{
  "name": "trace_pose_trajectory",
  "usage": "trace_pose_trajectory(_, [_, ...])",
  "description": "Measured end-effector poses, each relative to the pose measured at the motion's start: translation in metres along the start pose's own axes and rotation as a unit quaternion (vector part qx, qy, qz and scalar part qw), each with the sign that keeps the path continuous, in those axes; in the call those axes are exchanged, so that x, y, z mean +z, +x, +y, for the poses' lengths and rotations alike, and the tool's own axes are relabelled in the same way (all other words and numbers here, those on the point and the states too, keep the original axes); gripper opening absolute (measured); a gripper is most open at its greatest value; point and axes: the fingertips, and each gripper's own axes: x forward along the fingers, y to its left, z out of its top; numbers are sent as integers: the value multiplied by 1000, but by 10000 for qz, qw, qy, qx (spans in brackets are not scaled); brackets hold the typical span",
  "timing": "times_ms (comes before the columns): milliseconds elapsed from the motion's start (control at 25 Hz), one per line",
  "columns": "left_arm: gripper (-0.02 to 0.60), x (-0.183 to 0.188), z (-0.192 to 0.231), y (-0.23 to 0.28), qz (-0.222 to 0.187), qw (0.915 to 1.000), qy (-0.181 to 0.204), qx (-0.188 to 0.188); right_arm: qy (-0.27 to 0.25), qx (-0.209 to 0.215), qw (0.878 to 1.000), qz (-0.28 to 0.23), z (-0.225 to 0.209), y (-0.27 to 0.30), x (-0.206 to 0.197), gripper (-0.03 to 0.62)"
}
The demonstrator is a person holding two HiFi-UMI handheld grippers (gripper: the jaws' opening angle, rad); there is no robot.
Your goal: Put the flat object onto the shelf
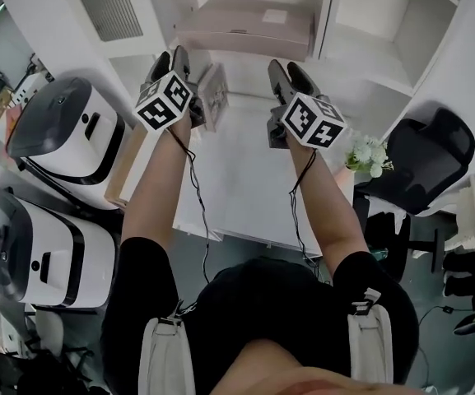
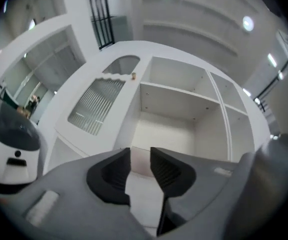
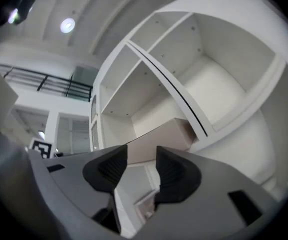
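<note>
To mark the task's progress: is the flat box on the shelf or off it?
On: the box lies flat in the middle compartment of the shelf.

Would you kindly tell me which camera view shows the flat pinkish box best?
The head view: the flat box shows nearly whole in a compartment of the shelf, top and front face visible. The right gripper view shows only part of the box beyond the jaws. The left gripper view shows only a sliver between the jaws.
</note>
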Motion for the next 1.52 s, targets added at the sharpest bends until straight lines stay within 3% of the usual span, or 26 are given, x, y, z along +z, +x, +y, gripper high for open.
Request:
trace_pose_trajectory(40, [95, -1, -1, -10, -29, 9996, 283, 37, -444, -91, 9990, -28, 3, -3, -1, 154])
trace_pose_trajectory(120, [33, -4, -5, -29, -17, 9981, 615, -23, -1062, -228, 9940, -110, 8, -10, -3, 69])
trace_pose_trajectory(200, [17, -10, -10, -46, 70, 9966, 799, -186, -1416, -291, 9893, -199, 14, -16, -5, 7])
trace_pose_trajectory(360, [16, -24, -14, -80, 258, 9921, 1174, -346, -1842, -275, 9819, -341, 25, -32, -16, -2])
trace_pose_trajectory(680, [15, -58, -8, -148, 638, 9781, 1968, -248, -1810, -199, 9832, -155, 28, -66, -51, -2])
trace_pose_trajectory(1000, [15, -96, 13, -211, 915, 9820, 1653, 10, -1923, -220, 9810, 117, 20, -110, -92, -2])
trace_pose_trajectory(1200, [15, -118, 25, -245, 1193, 9779, 1712, 122, -1904, -217, 9808, 359, 11, -142, -121, -2])
trace_pose_trajectory(1360, [15, -125, 29, -256, 1234, 9822, 1401, 199, -1846, -179, 9814, 498, 6, -155, -130, -2])
trace_pose_trajectory(1520, [15, -121, 23, -258, 1229, 9802, 1540, 186, -1747, -163, 9829, 552, 3, -158, -130, -2])
